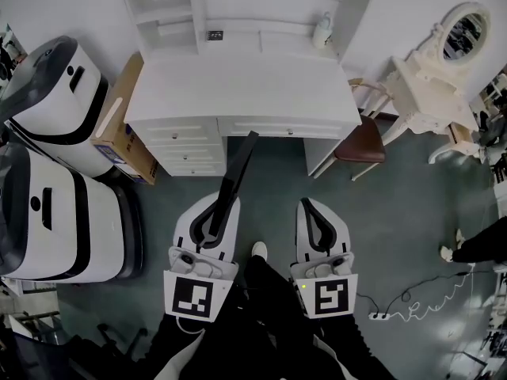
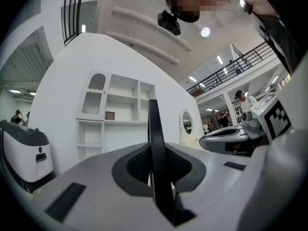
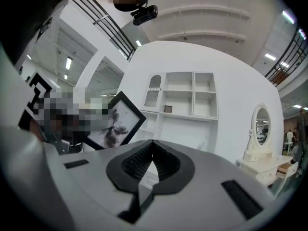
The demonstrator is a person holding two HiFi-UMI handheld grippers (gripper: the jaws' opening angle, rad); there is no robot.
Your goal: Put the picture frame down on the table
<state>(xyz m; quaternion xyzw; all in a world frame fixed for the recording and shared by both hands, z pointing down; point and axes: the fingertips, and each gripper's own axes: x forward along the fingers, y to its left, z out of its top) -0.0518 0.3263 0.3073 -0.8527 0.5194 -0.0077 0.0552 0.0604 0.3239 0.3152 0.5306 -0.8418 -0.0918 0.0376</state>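
Note:
The picture frame is black and thin. In the head view it shows edge-on, slanting up toward the white desk. My left gripper is shut on its lower part, in the air above the floor in front of the desk. In the left gripper view the frame stands as a dark strip between the jaws of the left gripper. From the right gripper view the frame shows its face, a dark flower print. My right gripper hangs beside it, shut on nothing; its jaws meet at the tip.
Two white and black machines and a cardboard box stand left of the desk. At the right are a brown chair and a white vanity with an oval mirror. A small bottle stands on the desk. A power strip's cable lies on the floor.

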